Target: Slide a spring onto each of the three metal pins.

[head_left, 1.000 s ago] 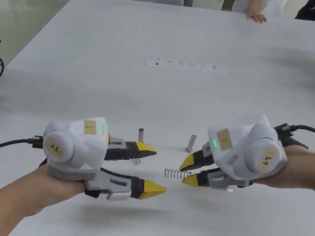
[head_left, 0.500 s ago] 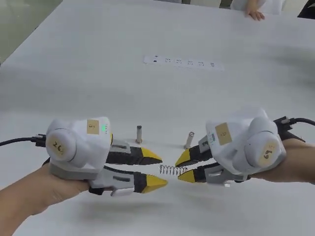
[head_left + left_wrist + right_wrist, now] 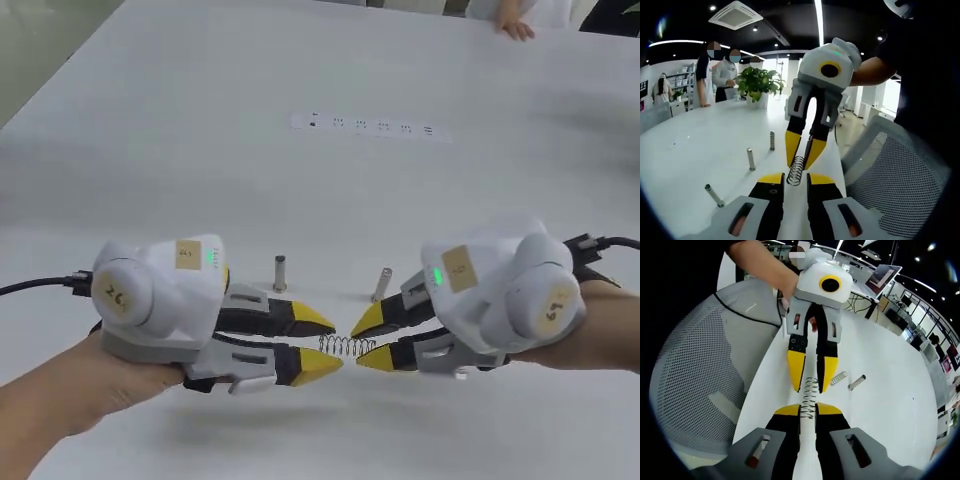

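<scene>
Just above the near edge of the white worktop [image 3: 200, 150], the two tongs meet tip to tip with a spring [image 3: 345, 346] stretched level between them. The right tongs [image 3: 357, 348] are clamped on one end of the spring. The left tongs [image 3: 335, 342] are slightly parted around its other end, with a small gap showing on each side of the coil in the right gripper view. The spring hangs clear of the worktop.

Behind the tips, a little farther from the near edge, an upright metal pin [image 3: 280, 272] and a second pin [image 3: 383, 284] stand apart from each other. The left gripper view shows three pins in a row, the nearest one [image 3: 714, 195] leaning. A second spring [image 3: 838, 378] lies on the worktop beside a pin. A white power strip [image 3: 370, 126] lies toward the far edge.
</scene>
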